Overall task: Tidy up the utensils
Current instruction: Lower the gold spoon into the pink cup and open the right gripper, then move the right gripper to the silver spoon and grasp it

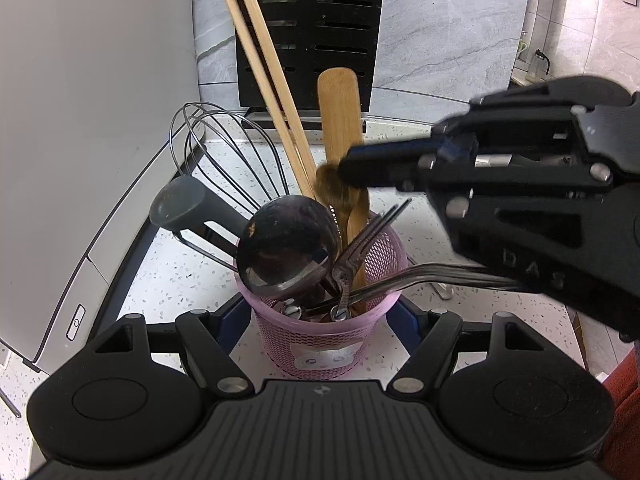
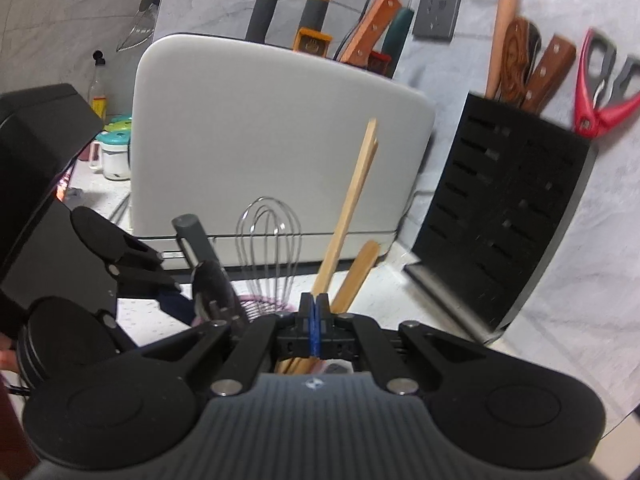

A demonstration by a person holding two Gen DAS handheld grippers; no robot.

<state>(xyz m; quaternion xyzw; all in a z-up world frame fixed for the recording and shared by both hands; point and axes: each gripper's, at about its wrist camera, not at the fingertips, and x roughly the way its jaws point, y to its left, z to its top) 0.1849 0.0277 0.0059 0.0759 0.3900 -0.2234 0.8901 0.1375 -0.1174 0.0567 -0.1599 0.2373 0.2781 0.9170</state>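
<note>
Left gripper (image 1: pixel 320 316): nearest the lens, jaws spread wide on either side of the pink basket (image 1: pixel 320 344); whether the blue pads press it I cannot tell.
Pink basket: upright on the speckled counter (image 1: pixel 480 320), holding a ladle (image 1: pixel 288 248), whisk (image 1: pixel 224 152), chopsticks (image 1: pixel 268 76), wooden spatula (image 1: pixel 340 108) and forks (image 1: pixel 360 248).
Right gripper (image 1: pixel 344 170): jaws fully closed, tip at a blurred wooden spoon (image 1: pixel 332 188) above the basket; grip unclear.
Behind: grey appliance (image 2: pixel 260 128), black knife block (image 2: pixel 512 208).
</note>
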